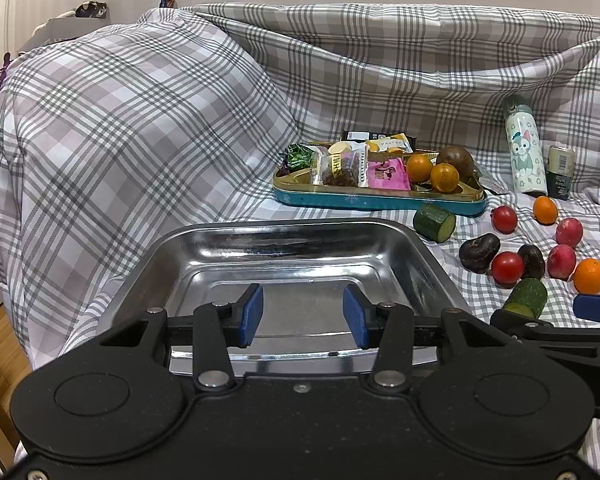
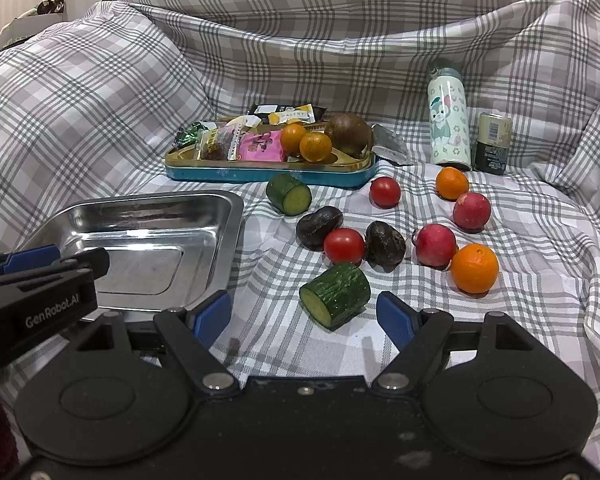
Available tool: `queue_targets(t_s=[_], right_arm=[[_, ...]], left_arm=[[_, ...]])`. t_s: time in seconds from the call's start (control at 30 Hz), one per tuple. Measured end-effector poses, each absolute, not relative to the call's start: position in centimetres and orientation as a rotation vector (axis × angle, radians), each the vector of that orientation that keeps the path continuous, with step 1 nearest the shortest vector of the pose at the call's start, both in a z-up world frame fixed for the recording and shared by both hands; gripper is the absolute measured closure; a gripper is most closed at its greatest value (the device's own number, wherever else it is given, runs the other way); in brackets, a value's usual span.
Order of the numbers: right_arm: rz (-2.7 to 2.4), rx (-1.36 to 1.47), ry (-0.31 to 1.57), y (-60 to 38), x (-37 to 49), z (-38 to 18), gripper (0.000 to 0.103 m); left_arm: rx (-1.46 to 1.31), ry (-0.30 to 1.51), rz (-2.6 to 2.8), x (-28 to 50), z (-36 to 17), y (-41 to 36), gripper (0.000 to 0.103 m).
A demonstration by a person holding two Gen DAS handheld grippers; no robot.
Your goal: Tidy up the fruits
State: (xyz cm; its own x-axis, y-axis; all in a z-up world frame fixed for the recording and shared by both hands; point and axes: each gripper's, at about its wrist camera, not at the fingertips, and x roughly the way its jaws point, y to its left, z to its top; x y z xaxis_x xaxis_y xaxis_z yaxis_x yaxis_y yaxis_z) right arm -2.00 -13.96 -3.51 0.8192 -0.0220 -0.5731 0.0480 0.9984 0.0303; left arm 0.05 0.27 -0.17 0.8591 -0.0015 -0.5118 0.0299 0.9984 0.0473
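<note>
The cucumber piece (image 2: 335,294) lay on the checked cloth at twelve o'clock, just ahead of the spread, empty right gripper (image 2: 304,318), its long axis running toward two o'clock, while the left gripper (image 1: 303,316), also spread, hung over the bare steel tray (image 1: 204,236).

Steel tray (image 2: 140,236) at left on the cloth (image 2: 520,240), snack tin (image 2: 268,174) behind it, loose fruit (image 2: 344,246) scattered to its right, bottle (image 2: 449,120) and can (image 2: 494,142) behind the fruit.
</note>
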Motion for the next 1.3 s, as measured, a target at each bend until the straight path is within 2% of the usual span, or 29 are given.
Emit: queue_targets(t_s=[0.83, 1.07, 1.3], right_arm=[[-0.089, 0.066, 0.573, -14.8, -2.3, -3.2, 0.022], [-0.159, 0.149, 0.594, -17.1, -1.8, -2.2, 0.022], [-0.253, 0.209, 0.626, -20.5, -0.9, -0.1, 0.022]], left_arm=[[0.077, 0.568, 0.000, 0.3, 0.6, 0.1, 0.049], [0.115, 0.637, -0.044, 0.9, 1.8, -1.6, 0.049], [0.135, 0.613, -0.147, 2.4, 3.6, -4.5, 0.049]])
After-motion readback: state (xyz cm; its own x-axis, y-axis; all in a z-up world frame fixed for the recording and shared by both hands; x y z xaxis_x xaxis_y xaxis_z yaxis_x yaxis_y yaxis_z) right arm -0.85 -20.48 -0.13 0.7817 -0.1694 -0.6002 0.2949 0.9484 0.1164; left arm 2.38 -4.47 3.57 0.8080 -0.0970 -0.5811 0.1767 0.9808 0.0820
